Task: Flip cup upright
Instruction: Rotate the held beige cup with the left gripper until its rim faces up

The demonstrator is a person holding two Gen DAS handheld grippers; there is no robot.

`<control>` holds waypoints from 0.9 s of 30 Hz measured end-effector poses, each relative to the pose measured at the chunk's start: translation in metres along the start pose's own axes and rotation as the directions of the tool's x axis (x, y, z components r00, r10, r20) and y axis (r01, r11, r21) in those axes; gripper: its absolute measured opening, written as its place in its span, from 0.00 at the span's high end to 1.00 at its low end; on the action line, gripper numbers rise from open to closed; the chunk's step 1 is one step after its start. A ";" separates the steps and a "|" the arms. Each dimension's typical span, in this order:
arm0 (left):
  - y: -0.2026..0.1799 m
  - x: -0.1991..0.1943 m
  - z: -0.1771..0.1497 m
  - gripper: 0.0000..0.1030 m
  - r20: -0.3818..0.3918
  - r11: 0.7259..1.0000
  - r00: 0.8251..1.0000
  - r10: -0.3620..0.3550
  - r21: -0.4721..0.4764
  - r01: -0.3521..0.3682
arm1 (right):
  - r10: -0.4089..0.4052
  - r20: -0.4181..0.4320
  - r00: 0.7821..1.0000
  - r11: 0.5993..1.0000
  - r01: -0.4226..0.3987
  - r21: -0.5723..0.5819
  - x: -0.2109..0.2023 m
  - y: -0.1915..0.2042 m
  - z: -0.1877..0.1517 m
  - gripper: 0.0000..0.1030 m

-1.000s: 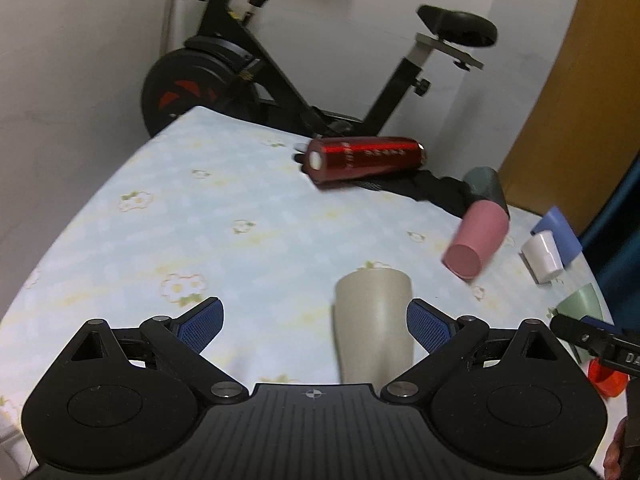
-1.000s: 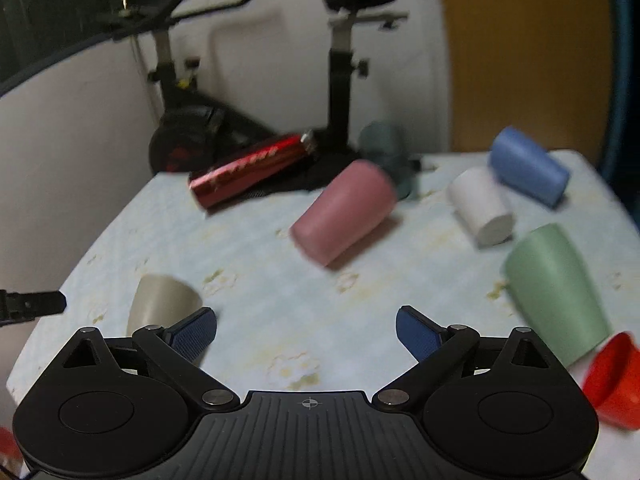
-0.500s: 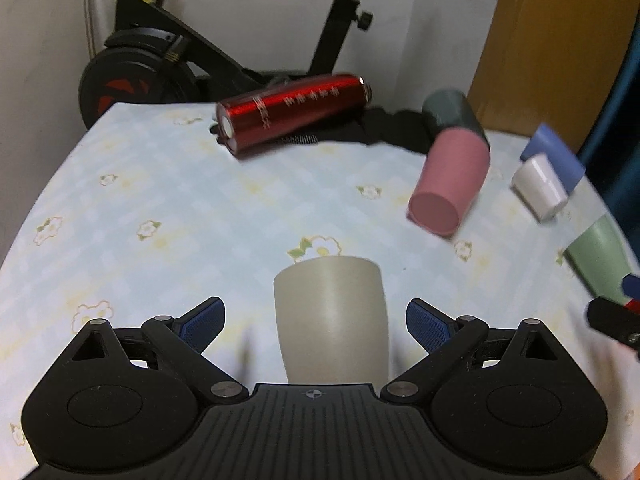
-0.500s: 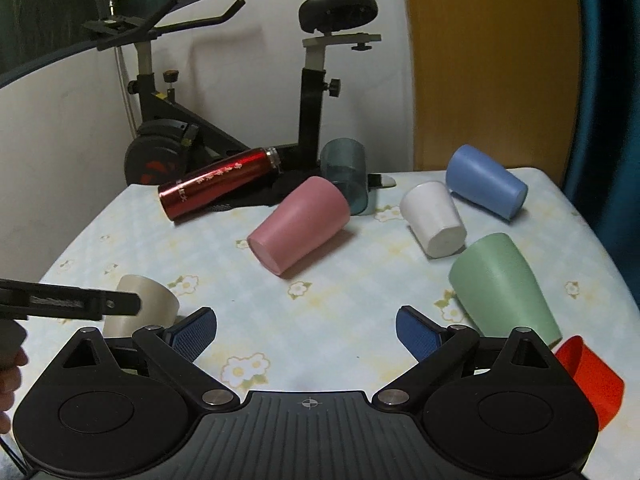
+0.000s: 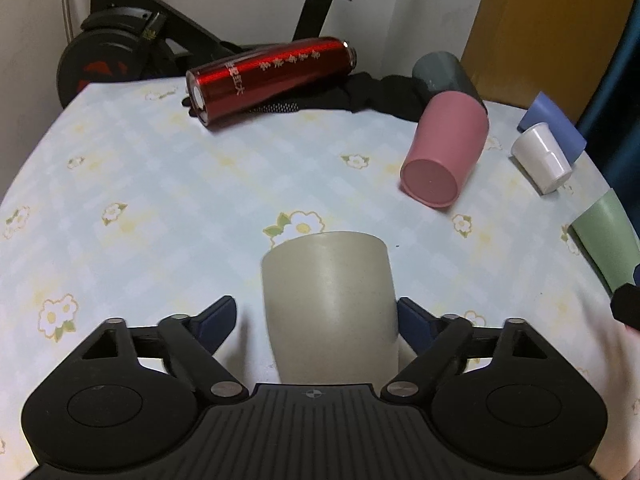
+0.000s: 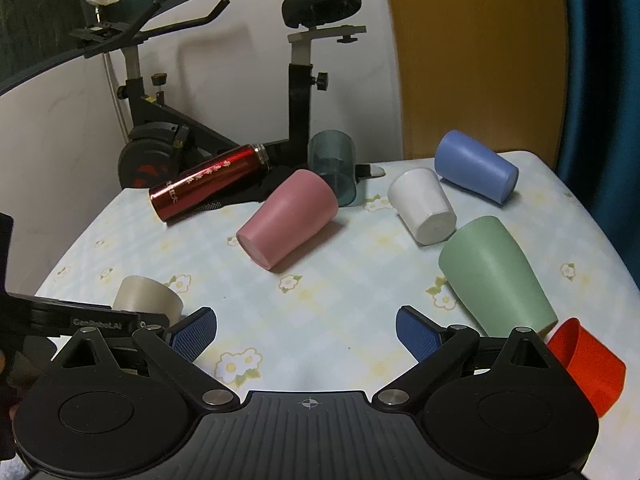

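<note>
A beige cup [image 5: 330,304] lies on its side on the flowered tablecloth [image 5: 160,200], between the fingers of my left gripper [image 5: 316,318]. The left jaws are open: the right pad touches or nearly touches the cup wall, the left pad stands clear. The cup also shows in the right wrist view [image 6: 146,300], partly hidden behind the left gripper's body. My right gripper [image 6: 306,334] is open and empty above the cloth near the front edge.
Lying on their sides are a pink cup [image 6: 288,218], white cup [image 6: 424,206], blue cup [image 6: 474,170], green cup [image 6: 496,280], grey-teal cup [image 6: 334,166], red cup [image 6: 584,364] and a red flask [image 6: 208,180]. An exercise bike [image 6: 296,80] stands behind the table.
My left gripper has closed in around the beige cup and swung right; the cup sits deeper between the fingers. The right gripper has steadied, with little shift in view.
</note>
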State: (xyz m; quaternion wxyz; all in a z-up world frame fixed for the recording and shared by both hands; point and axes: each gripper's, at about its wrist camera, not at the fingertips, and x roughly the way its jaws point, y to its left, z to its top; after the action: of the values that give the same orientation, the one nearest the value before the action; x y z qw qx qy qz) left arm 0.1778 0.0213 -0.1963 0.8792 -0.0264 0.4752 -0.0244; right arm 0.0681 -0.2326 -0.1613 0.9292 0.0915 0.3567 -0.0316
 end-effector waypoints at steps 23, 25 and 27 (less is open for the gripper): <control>0.019 -0.009 -0.013 0.29 -0.006 0.994 0.998 -0.069 -0.081 0.069 | 0.030 -0.022 0.999 0.999 -0.030 0.019 0.000 0.000 -0.001 0.08; 0.020 -0.012 -0.014 0.29 -0.005 0.994 0.998 -0.070 -0.082 0.070 | 0.033 -0.023 0.999 0.999 -0.033 0.020 0.000 0.000 -0.001 0.08; 0.022 -0.014 -0.016 0.29 -0.002 0.994 0.997 -0.072 -0.082 0.072 | 0.036 -0.024 0.999 0.999 -0.036 0.022 -0.001 0.001 -0.002 0.08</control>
State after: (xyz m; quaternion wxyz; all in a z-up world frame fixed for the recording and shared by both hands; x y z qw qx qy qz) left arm 0.1569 0.0435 -0.1946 0.8748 -0.0797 0.4765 -0.0367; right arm 0.0663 -0.2313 -0.1615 0.9241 0.1084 0.3661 -0.0177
